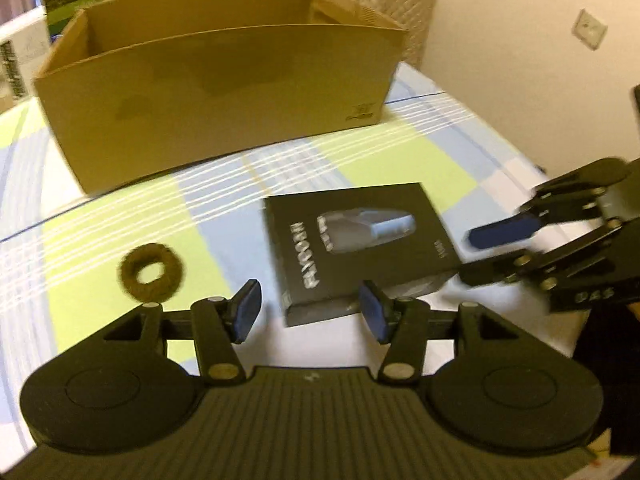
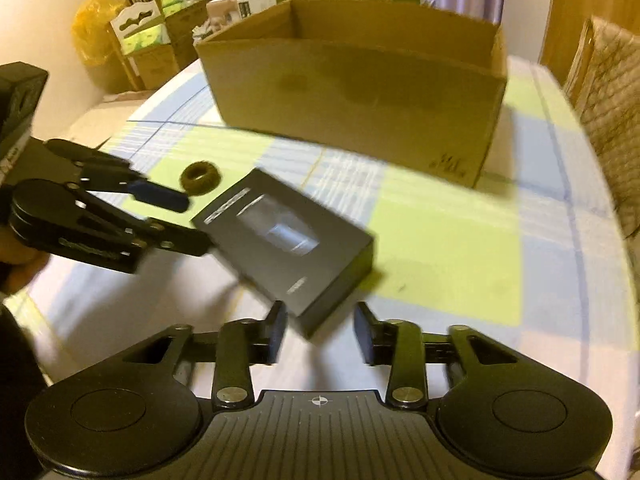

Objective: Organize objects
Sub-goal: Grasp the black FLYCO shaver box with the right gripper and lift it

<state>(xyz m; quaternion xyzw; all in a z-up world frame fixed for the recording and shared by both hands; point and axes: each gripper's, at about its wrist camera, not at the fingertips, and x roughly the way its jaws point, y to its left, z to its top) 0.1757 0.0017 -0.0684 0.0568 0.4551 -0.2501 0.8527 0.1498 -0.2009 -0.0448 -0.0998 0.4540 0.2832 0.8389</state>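
A flat black product box (image 1: 360, 240) printed with a shaver picture lies on the checked tablecloth; it also shows in the right wrist view (image 2: 284, 240). A brown fuzzy ring (image 1: 151, 273) lies to its left, seen too in the right wrist view (image 2: 199, 176). My left gripper (image 1: 310, 314) is open, just short of the box's near edge, and shows from the side in the right wrist view (image 2: 192, 220). My right gripper (image 2: 320, 332) is open at the box's near corner, and shows in the left wrist view (image 1: 468, 254) at the box's right side. Neither holds anything.
A large open cardboard carton (image 1: 224, 92) stands behind the objects, also in the right wrist view (image 2: 356, 88). The checked tablecloth (image 1: 100, 232) covers the table. A chair with a knitted cover (image 2: 612, 92) stands at the right; stacked boxes (image 2: 152, 40) sit beyond the table's left edge.
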